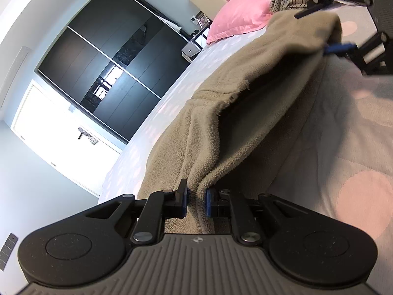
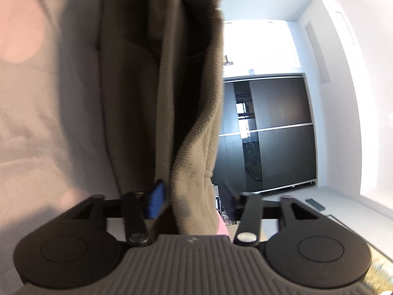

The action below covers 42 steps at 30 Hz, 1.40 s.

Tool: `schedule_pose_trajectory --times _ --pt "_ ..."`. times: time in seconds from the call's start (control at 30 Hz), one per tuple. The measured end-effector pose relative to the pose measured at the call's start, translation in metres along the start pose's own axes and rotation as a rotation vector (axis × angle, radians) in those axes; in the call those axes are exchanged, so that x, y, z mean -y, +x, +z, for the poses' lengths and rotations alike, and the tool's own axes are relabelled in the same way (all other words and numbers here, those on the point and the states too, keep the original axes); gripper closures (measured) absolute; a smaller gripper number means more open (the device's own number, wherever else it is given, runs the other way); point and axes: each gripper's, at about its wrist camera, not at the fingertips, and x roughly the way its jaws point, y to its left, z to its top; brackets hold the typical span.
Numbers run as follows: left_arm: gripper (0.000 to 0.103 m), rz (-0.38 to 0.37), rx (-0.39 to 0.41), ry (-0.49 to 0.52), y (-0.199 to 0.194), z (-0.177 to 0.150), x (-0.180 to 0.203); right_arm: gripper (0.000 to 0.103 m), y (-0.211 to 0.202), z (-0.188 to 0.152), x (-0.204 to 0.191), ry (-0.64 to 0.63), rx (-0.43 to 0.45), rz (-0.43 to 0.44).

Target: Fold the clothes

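The left gripper pinches an edge of the tan fleece garment at bottom centre of its view. The right gripper, fingers closed on the opposite edge, appears at upper right. The fleece hangs lifted between them above the spotted bedspread. Recommended: keep both edges level and taut, then lower evenly so the fold lands without creases.
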Motion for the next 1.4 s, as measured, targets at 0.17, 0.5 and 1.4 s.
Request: schedule_pose_trajectory --times 0.17,0.5,1.4 --pt "0.091 -0.003 -0.004 0.034 -0.002 -0.003 0.006 0.087 0.000 0.001 0.021 0.072 0.004 -0.033" --pt "0.070 0.030 -0.037 0.200 0.002 -0.022 0.030 0.089 -0.004 -0.002 0.041 0.112 0.005 -0.043" --pt "0.046 0.167 -0.131 0.215 0.033 -0.029 0.010 0.059 0.028 -0.028 0.038 0.030 -0.120 0.050"
